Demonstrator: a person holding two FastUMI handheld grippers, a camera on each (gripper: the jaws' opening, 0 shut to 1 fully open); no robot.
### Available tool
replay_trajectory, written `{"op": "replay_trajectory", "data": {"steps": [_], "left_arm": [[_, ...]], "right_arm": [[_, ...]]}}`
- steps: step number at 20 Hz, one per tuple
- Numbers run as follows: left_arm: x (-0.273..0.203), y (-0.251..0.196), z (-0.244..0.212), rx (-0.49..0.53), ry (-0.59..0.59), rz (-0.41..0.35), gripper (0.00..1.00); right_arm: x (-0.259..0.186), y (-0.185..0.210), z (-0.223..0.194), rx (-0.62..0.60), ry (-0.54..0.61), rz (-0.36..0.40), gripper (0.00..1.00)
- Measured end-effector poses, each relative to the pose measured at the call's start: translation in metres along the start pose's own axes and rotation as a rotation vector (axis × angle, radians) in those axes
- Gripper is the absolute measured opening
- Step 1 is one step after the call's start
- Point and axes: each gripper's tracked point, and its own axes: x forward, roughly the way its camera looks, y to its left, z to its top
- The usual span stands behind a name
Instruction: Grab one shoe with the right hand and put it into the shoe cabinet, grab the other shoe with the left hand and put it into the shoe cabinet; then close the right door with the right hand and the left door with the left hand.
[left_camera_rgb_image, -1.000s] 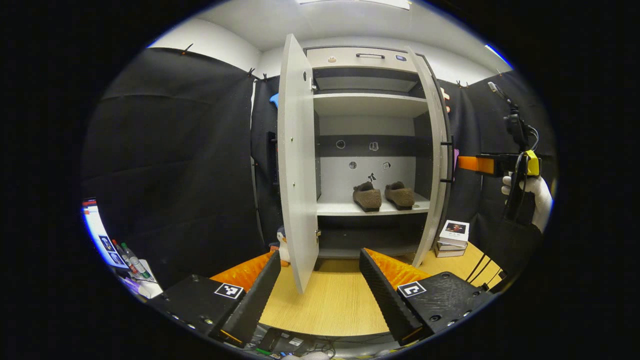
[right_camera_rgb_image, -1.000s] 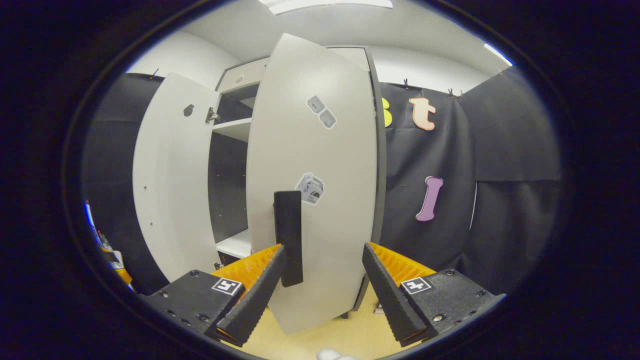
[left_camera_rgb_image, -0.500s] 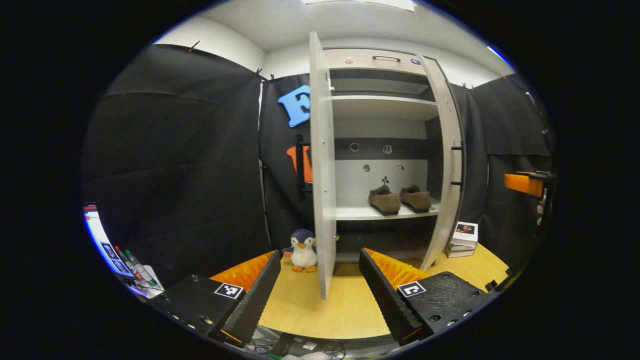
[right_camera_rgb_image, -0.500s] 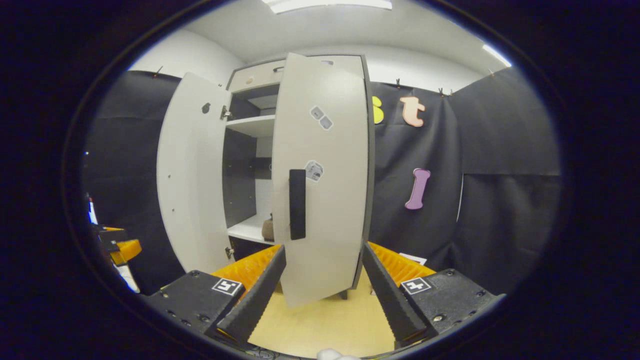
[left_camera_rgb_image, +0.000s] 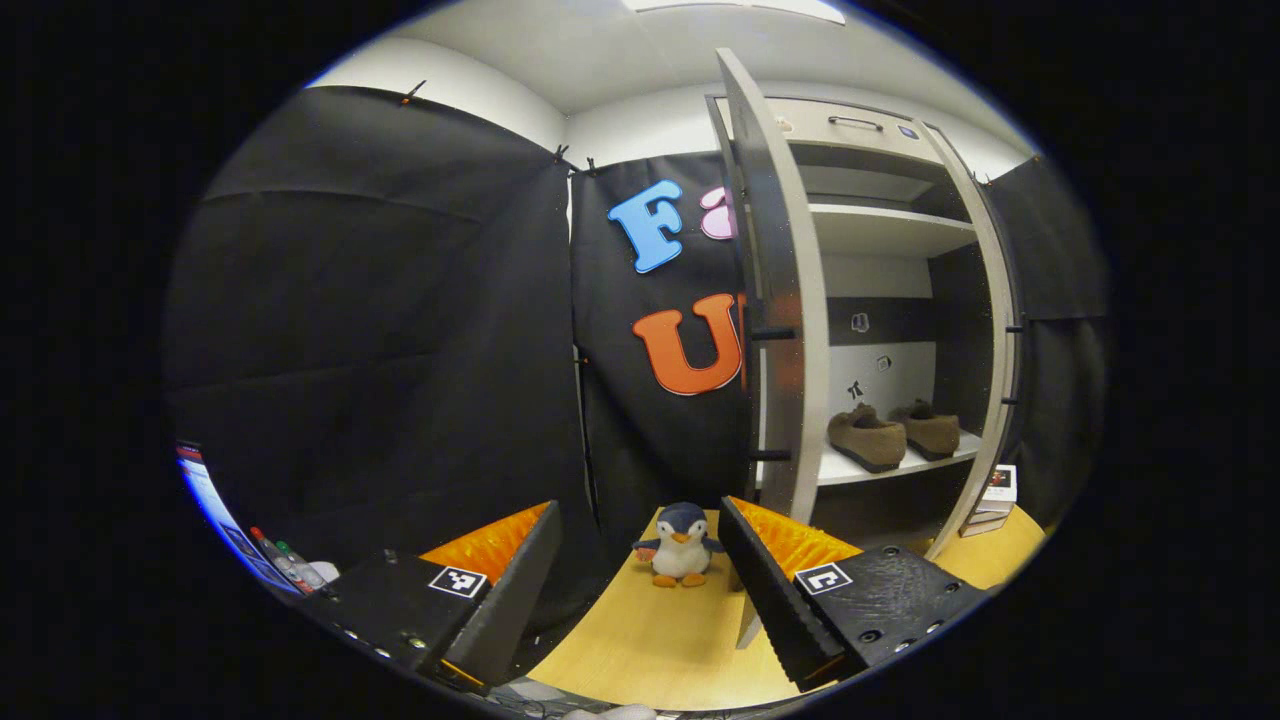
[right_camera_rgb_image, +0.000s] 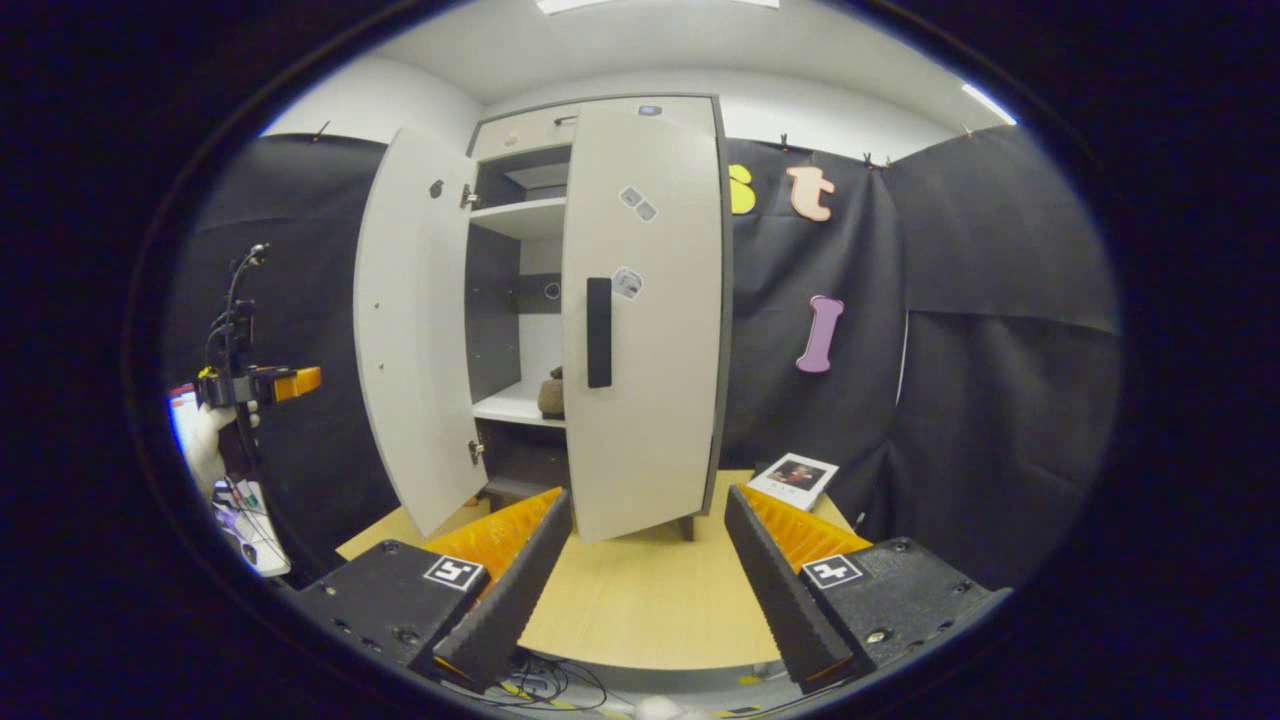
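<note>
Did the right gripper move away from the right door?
Yes. The right gripper backed off: the right door and its black handle now sit smaller and farther beyond its open fingers.

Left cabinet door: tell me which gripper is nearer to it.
Left. The left gripper sits close in front of the left cabinet door, near its edge; the right gripper faces the right door, farther off.

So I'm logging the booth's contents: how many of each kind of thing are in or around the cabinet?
Shoes: 2
Cabinet doors: 2
Plush penguin: 1
Stack of books: 1
Total: 6
</note>
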Motion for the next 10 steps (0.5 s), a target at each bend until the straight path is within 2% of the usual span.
{"op": "replay_trajectory", "data": {"steps": [6,10], "left_arm": [[0.057,0.005,0.027,0.046,-0.021,0.014,0.96],[0.072,0.000,0.040,0.020,-0.030,0.010,0.96]], "right_arm": [[-0.024,-0.028,-0.012,0.036,0.034,-0.054,1.00],[-0.038,-0.045,-0.018,0.056,0.035,-0.088,1.00]]}}
